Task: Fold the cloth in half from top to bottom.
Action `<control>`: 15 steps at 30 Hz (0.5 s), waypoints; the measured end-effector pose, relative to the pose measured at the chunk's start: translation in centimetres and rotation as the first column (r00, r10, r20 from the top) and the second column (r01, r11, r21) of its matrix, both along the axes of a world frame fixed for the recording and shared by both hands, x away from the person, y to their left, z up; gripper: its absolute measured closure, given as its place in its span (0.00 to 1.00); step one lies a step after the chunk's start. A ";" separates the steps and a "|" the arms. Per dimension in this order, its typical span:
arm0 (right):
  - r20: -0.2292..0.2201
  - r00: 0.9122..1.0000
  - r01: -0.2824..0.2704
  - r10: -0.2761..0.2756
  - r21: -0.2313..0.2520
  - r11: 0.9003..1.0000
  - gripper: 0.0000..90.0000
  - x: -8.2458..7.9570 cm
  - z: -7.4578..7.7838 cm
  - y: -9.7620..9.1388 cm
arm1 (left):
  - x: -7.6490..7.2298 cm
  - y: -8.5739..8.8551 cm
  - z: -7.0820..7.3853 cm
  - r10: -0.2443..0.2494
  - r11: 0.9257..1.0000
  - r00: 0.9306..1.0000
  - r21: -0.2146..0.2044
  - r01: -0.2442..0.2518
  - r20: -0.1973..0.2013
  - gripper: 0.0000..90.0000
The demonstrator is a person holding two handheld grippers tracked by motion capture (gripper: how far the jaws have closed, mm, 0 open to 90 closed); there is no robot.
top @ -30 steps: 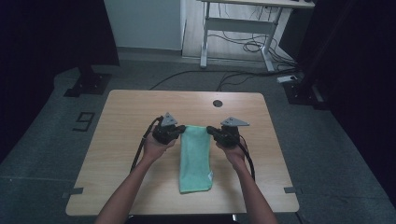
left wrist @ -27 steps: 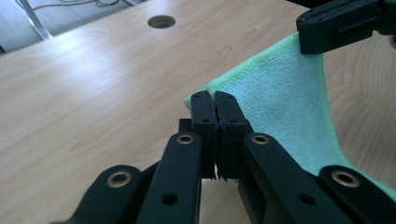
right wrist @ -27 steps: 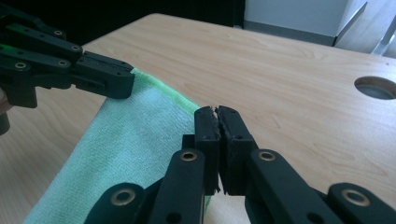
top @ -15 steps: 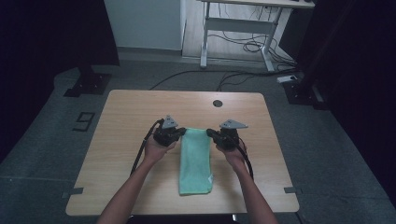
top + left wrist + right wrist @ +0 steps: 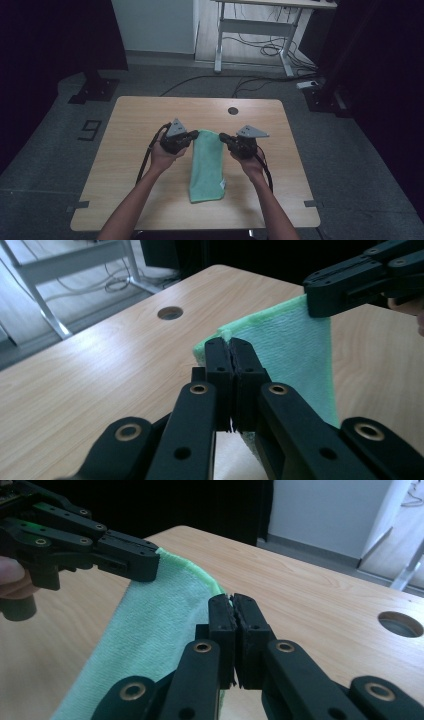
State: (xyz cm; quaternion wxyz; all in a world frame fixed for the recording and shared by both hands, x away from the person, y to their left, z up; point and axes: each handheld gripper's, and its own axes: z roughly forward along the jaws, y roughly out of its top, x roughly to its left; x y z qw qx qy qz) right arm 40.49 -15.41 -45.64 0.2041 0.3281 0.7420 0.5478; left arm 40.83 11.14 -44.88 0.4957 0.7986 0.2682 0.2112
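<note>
1. High view, bottom of the frame: two forearms come up from the lower edge, left of centre and right of centre, over the near part of the table [image 5: 125, 195].
2. Between them, a little below the frame's centre, lies the near end of the green cloth [image 5: 207, 167], a long folded strip; this end rests flat on the wood, with a small white tag at its lower right.
3. Mid-frame, the left hand [image 5: 165, 155] carries the left gripper [image 5: 194, 135] and the right hand [image 5: 250, 162] carries the right gripper [image 5: 223, 136]; each gripper has a grey plate on top and a cable hanging below the wrist.
4. Both grippers pinch the cloth's far edge, left on its upper-left corner, right on its upper-right corner, tips pointing toward each other.
5. Left gripper view: its jaws are pressed together at frame centre, clamped on a cloth [image 5: 295, 355] corner; the fabric hangs taut from there to the right gripper [image 5: 320, 302] at the upper right, which bites the other corner.
6. Right gripper view: its jaws are likewise closed on the cloth [image 5: 155, 625] edge at centre; the left gripper [image 5: 147, 562] grips the opposite corner at the upper left, and the cloth's far edge is raised off the wood.
7. Beyond the cloth, a round hole [image 5: 232, 110] sits near the table's far edge, upper centre of the high view.
8. Farthest off, at the top of that frame, stand a white desk frame [image 5: 255, 30] and cables [image 5: 260, 50] on the floor.
</note>
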 end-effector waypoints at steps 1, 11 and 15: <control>0.012 1.000 0.000 0.000 -0.005 1.000 0.97 -0.5 0.0 0.0 | -0.4 -0.1 -0.1 -0.004 1.000 1.000 0.007 0.004 0.006 0.98; 0.029 0.999 -0.025 0.025 -0.023 0.999 0.97 -3.2 -0.5 -0.6 | -2.7 0.4 -0.6 -0.026 0.999 1.000 0.020 0.025 0.017 0.98; 0.009 1.000 -0.019 0.019 -0.009 1.000 0.97 -3.1 -0.9 -1.1 | -2.6 0.3 -0.8 -0.026 0.999 1.000 0.021 0.026 0.002 0.98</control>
